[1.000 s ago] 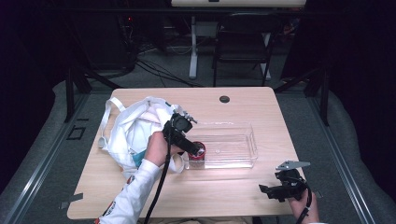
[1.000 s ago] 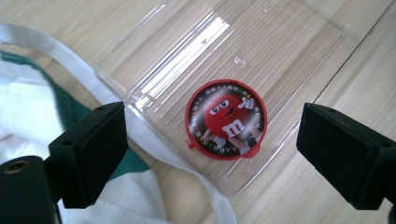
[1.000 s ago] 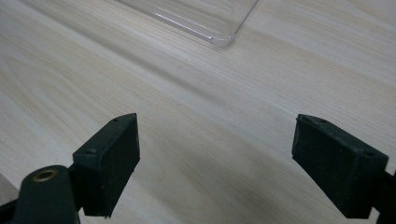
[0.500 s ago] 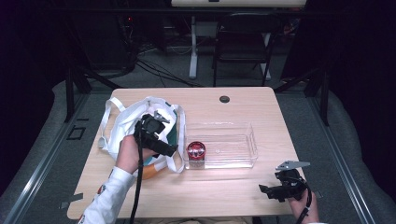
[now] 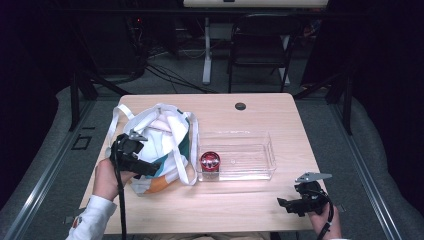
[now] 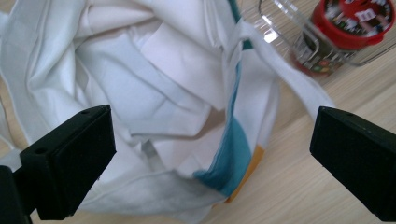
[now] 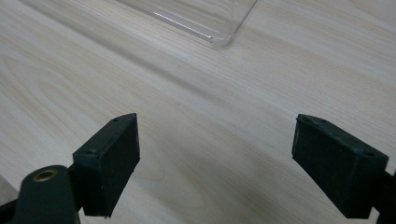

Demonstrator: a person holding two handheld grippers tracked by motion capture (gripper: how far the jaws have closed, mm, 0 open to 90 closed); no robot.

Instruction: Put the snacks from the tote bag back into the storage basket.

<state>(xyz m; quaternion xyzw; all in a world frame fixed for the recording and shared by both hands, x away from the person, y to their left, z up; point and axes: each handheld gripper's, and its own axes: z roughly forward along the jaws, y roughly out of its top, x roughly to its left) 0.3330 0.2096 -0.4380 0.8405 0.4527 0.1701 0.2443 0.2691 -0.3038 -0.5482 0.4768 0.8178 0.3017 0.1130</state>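
Item: left claw point(image 5: 150, 167), jaws spread wide, empty, poised over the open mouth of the white tote bag point(image 5: 160, 135) at the bench's point(image 5: 250, 210) left side.
Item: right claw point(image 5: 290, 204), jaws wide, empty, low over bare bench near the front right corner.
Item: red-lidded jar point(image 5: 210, 161), upright in the left end of the clear tray point(image 5: 250, 150), just beside the bag.
Risks: loose fabric and straps point(image 6: 299, 88) may snag a jaw; a dragged strap may nudge the tray or tip the jar.
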